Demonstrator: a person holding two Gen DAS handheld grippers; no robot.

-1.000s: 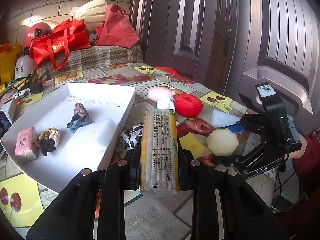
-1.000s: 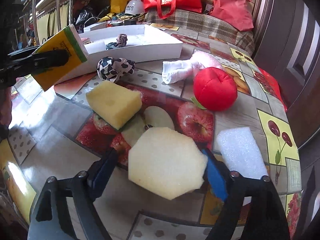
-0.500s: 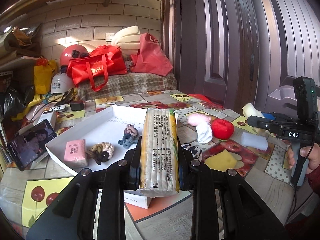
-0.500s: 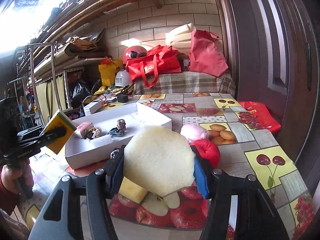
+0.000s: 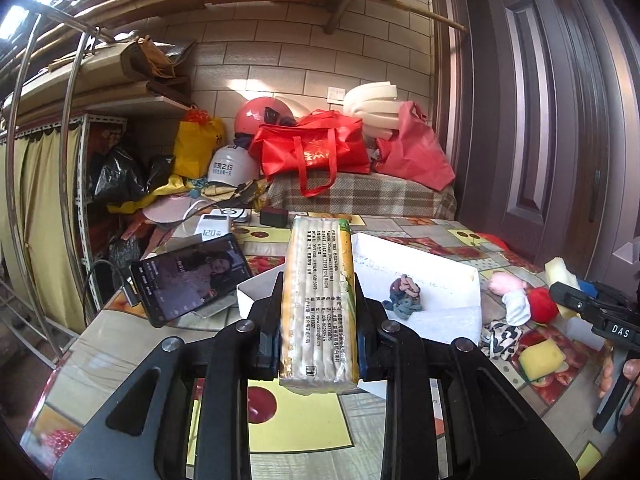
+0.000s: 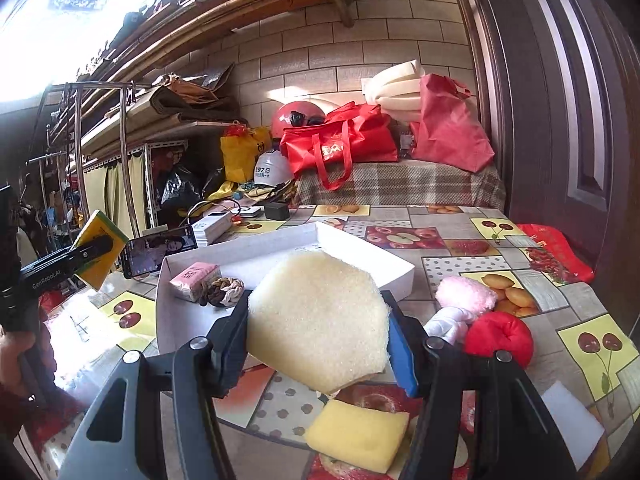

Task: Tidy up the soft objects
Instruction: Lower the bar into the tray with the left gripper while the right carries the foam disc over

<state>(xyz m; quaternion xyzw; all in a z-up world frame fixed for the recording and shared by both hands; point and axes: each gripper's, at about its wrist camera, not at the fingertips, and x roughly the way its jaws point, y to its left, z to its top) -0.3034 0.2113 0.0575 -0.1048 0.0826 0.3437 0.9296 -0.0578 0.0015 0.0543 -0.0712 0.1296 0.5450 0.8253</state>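
My left gripper point(image 5: 318, 332) is shut on a yellow-and-white tissue pack point(image 5: 318, 300), held in the air in front of the white tray point(image 5: 432, 266). My right gripper point(image 6: 320, 336) is shut on a pale yellow foam piece point(image 6: 316, 316), held above the table near the tray's point(image 6: 368, 248) front edge. In the tray lie a pink tissue pack point(image 6: 194, 280), a knotted rope toy point(image 6: 224, 288), a blue-brown knot point(image 5: 404, 296) and a white foam block point(image 5: 448, 320). On the table lie a yellow sponge point(image 6: 358, 434), red plush ball point(image 6: 498, 338), pink plush point(image 6: 464, 296), white sock point(image 6: 448, 322) and spotted cloth point(image 5: 500, 338).
A phone point(image 5: 188, 276) leans left of the tray, with a power bank point(image 5: 214, 230) behind it. A white foam slab point(image 6: 576, 420) lies at the table's right edge. Red bags point(image 5: 316, 152) and helmets point(image 5: 232, 168) are piled behind the table. A dark door point(image 5: 560, 120) stands at right.
Both grippers rose and tilted up with their loads. The left moved left, so the phone is now in its view; the right holds the foam higher over the tray's front edge.
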